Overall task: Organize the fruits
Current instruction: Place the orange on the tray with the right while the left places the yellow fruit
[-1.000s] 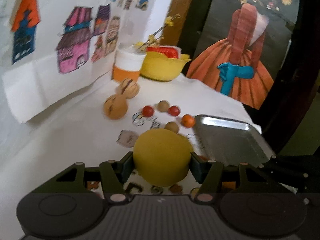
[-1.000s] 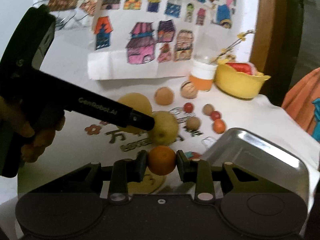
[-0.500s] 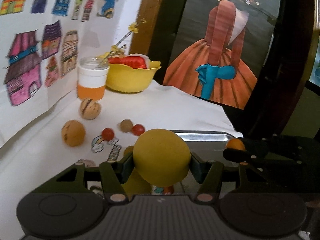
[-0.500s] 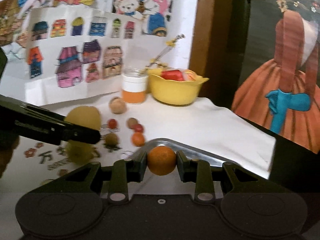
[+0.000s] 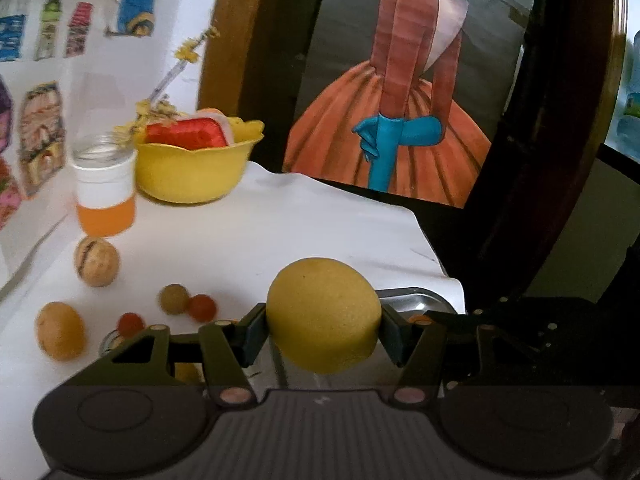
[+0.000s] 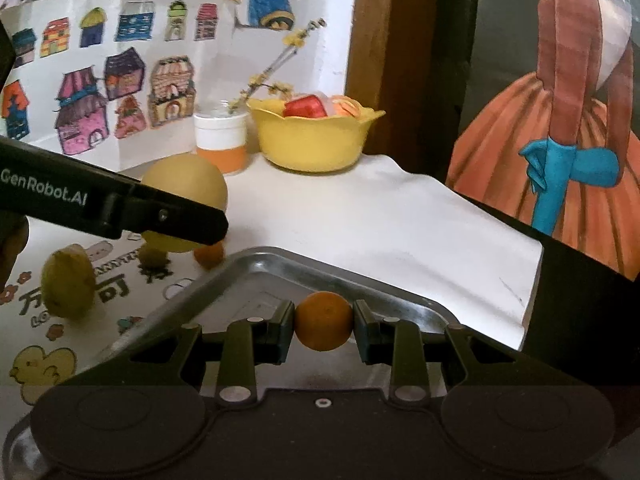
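Left gripper point(image 5: 323, 334) is clamping a lemon point(image 5: 323, 320); right gripper point(image 6: 324, 326) is pinching an orange point(image 6: 324, 326) over the tray point(image 6: 256, 264)

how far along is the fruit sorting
Done: nothing shows in the tray yet. In hand: left gripper holds a yellow fruit, right gripper an orange over the tray. Left: walnuts and small fruits on the table.

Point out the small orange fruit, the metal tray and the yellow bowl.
small orange fruit point(image 6: 324, 321), right wrist view, middle of its front, between the fingers.
metal tray point(image 6: 288, 270), right wrist view, far rim near the corner.
yellow bowl point(image 6: 312, 146), right wrist view, front of the outer wall.
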### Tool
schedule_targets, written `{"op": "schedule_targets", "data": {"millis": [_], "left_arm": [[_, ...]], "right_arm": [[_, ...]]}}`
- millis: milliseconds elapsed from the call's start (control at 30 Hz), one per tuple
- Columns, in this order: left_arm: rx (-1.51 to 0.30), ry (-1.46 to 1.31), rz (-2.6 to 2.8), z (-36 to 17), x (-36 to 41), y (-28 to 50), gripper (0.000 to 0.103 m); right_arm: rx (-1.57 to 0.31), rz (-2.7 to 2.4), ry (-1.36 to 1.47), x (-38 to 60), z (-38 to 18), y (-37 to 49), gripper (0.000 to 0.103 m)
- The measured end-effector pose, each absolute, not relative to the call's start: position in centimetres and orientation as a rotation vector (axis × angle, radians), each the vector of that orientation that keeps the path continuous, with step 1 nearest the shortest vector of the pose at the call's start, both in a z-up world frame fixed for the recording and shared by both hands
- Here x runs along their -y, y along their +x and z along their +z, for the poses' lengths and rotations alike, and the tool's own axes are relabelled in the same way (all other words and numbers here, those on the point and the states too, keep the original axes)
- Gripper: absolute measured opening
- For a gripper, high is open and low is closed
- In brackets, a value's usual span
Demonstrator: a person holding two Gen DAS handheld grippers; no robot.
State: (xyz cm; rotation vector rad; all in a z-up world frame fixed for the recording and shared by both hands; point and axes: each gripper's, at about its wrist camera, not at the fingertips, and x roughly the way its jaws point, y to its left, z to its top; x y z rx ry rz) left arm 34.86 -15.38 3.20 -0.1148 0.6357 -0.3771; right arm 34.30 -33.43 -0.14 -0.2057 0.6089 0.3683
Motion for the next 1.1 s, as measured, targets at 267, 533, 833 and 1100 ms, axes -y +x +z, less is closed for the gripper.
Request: {"op": "schedule_targets", "data": {"millis": [267,533,833,1100], "left_arm": [[-0.728,-0.105,-0.384,1.6,17.3,37.5,0.063],[-0.795,-0.113,-0.358,0.0,17.9,39.4,0.063],[-0.815,-0.092,-0.345,-0.8,18.4,39.8,0.063],[-0.843,-0.09,-0.337,-1.2,18.4,39.8,0.063]], "right_arm": [[-0.612,0.315,-0.157,35.7,-1.1,35.3,0.034],[-0.615,0.302,-0.16,36.4,-1.7,36.0,0.034],[-0.629,0.29,-0.168,36.6,-2.4,36.4,0.034],[-0.626,0.295,-0.168,36.5,-2.5,36.2,0.036]]}}
